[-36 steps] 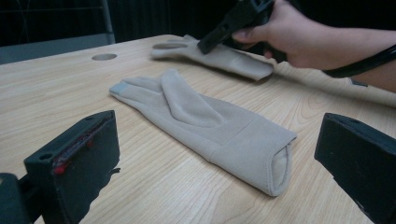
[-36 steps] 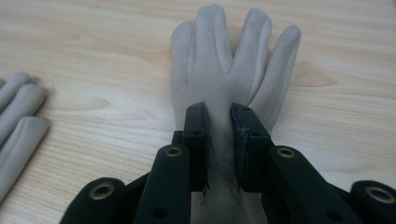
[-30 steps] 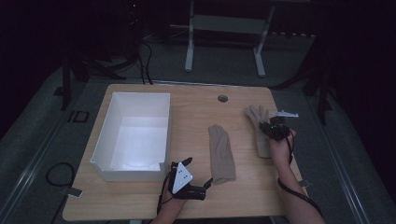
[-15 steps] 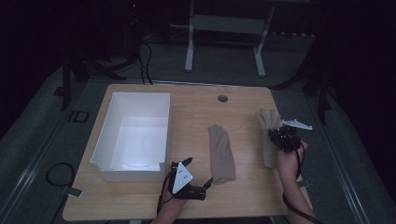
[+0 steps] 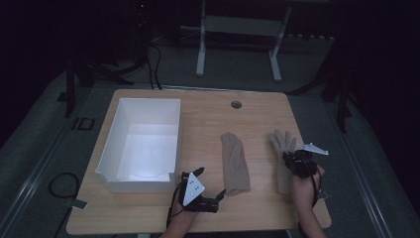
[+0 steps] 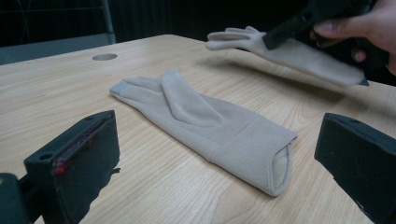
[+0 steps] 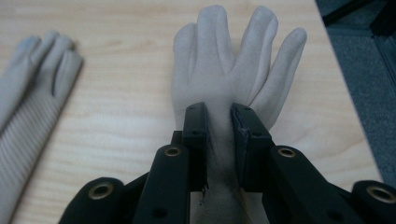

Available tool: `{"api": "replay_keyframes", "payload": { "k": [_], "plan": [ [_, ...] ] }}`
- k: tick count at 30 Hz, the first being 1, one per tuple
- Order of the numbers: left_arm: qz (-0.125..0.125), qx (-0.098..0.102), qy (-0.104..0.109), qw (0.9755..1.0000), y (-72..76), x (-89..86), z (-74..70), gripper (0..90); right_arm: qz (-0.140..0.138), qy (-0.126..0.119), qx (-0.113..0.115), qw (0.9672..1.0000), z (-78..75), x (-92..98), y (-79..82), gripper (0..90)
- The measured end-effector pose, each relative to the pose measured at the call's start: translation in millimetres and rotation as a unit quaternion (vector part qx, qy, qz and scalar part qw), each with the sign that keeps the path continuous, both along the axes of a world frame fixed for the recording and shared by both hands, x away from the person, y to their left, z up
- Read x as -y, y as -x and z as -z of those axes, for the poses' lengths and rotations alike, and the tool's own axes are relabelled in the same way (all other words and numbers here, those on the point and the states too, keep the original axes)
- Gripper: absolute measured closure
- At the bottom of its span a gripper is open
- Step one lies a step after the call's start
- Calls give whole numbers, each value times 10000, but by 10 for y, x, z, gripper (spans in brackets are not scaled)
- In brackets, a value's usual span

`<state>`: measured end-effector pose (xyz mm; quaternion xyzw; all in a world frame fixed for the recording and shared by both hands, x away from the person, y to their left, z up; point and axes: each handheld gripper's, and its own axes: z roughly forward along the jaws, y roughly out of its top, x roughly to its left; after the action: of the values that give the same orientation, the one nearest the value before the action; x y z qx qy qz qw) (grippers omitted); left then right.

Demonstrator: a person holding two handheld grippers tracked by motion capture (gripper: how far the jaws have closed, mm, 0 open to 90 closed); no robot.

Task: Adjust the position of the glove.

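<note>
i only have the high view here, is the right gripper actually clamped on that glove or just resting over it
Observer: Clamped. In the right gripper view the right gripper pinches the right glove between its two fingers.
Operator: is the glove off the table
Observer: Partly. The left gripper view shows its finger end raised, with a shadow beneath.
Operator: and the left gripper
Observer: The left gripper is open, aimed at the cuff of the other glove, which lies flat and untouched.
</note>
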<state>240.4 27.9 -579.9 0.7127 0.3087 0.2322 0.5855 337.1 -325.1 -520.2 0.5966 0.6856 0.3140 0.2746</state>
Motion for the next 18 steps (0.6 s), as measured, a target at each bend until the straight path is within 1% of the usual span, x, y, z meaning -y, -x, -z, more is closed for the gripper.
{"api": "replay_keyframes", "payload": {
  "k": [4, 6, 8, 10, 11, 13, 15, 16, 18],
  "plan": [
    [20, -1, 17, 10000, -1, -1, 1, 5, 37, 81, -73, 9999, 113, -25, 10, 752],
    [17, 0, 17, 10000, 0, 1, 0, 5, 3, 166, -144, 9998, 186, -43, -6, 739],
    [15, 1, 16, 10000, 0, 0, 1, 5, -21, 145, -230, 9996, 262, -41, -22, 722],
    [12, 2, 15, 10000, 1, 2, 0, 5, -63, 193, -244, 9995, 328, -45, -31, 700],
    [11, 3, 10, 10000, 2, 2, 0, 5, -53, 148, -215, 9996, 339, -41, -30, 694],
    [10, 6, 6, 10000, 2, 3, 0, 5, -59, 64, -227, 9997, 341, -25, -37, 682],
    [7, -1, 11, 10000, 2, 3, 0, 5, -96, 39, -247, 9996, 339, -16, -44, 675],
    [8, -1, 13, 10000, 1, 3, 0, 5, -126, 43, -251, 9996, 334, -10, -49, 660],
    [7, 2, 7, 10000, 1, 4, 0, 5, -174, -36, -289, 9994, 303, 14, -64, 624]
  ]
}}
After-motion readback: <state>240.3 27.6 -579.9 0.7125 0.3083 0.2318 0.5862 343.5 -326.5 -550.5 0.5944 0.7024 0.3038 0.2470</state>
